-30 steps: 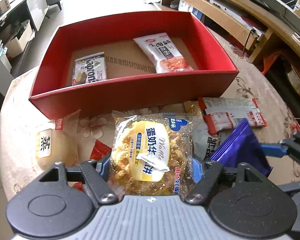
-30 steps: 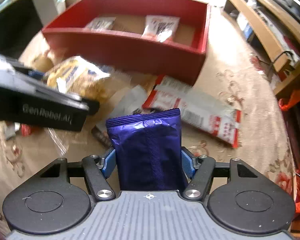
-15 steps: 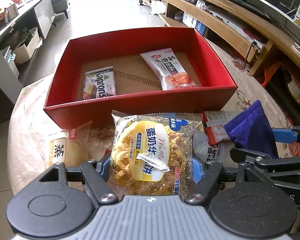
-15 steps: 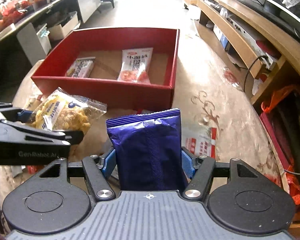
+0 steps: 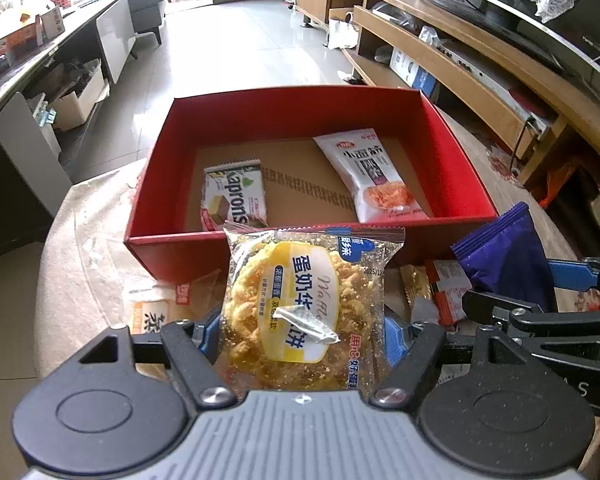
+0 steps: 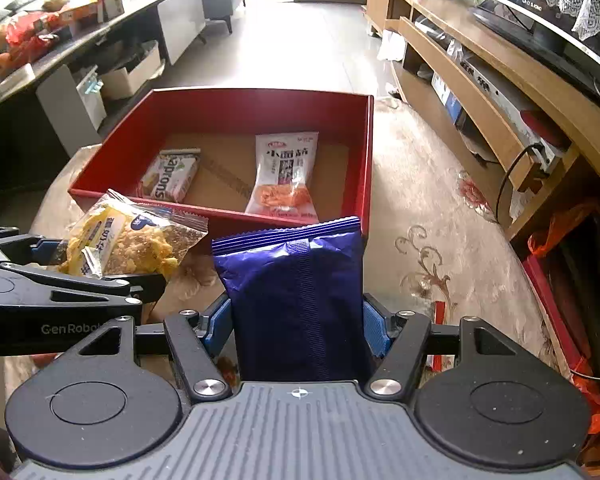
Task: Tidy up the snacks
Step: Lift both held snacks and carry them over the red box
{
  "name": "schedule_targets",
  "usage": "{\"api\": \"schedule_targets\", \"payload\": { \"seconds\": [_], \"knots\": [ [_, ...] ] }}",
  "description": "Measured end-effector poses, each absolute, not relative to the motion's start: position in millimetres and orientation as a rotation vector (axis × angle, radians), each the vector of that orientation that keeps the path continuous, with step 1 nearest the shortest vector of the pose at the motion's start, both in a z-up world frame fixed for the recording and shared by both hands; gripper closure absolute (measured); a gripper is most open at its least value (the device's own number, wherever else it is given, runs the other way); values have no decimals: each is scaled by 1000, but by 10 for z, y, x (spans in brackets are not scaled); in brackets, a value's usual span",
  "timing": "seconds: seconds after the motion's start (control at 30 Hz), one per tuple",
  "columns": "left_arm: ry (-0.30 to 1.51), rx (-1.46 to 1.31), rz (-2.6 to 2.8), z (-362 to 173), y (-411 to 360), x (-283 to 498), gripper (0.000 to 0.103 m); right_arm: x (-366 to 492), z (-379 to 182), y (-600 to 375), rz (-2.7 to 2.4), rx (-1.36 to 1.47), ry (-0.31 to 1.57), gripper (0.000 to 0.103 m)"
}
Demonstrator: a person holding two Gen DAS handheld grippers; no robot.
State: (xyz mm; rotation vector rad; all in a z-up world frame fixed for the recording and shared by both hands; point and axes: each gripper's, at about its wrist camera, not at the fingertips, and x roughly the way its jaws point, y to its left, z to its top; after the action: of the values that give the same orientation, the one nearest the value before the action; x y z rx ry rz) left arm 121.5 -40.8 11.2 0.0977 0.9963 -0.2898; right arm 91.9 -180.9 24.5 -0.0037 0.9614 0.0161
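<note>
My left gripper (image 5: 302, 330) is shut on a clear packet with a yellow waffle cake (image 5: 304, 304) and holds it above the table, just before the near wall of the red box (image 5: 172, 252). My right gripper (image 6: 298, 326) is shut on a dark blue packet (image 6: 296, 296), held up beside the left one near the box's right front corner (image 6: 365, 224). The box holds a Kaprons wafer packet (image 5: 236, 196) on the left and a white noodle snack packet (image 5: 372, 176) on the right. The blue packet (image 5: 508, 260) and the waffle packet (image 6: 128, 244) each show in the other view.
Loose snacks lie on the round cloth-covered table (image 5: 84, 240) below: a pale bun packet (image 5: 152, 308) at the left, red-and-white packets (image 5: 446, 288) at the right. A wooden TV bench (image 6: 500, 92) runs along the right, dark cabinets (image 5: 40, 80) along the left.
Both grippers have risen and pulled back with their packets, so the box looks smaller and farther and the room beyond shows. The snacks in the box have not moved.
</note>
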Motion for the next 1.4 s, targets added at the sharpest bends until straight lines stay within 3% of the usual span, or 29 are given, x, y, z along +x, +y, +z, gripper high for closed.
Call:
{"api": "schedule_targets", "payload": {
  "seconds": [1.4],
  "knots": [
    [857,60,-203,467,-372,1545,33,1255,537,-1779,-13,40,823,32]
  ]
}}
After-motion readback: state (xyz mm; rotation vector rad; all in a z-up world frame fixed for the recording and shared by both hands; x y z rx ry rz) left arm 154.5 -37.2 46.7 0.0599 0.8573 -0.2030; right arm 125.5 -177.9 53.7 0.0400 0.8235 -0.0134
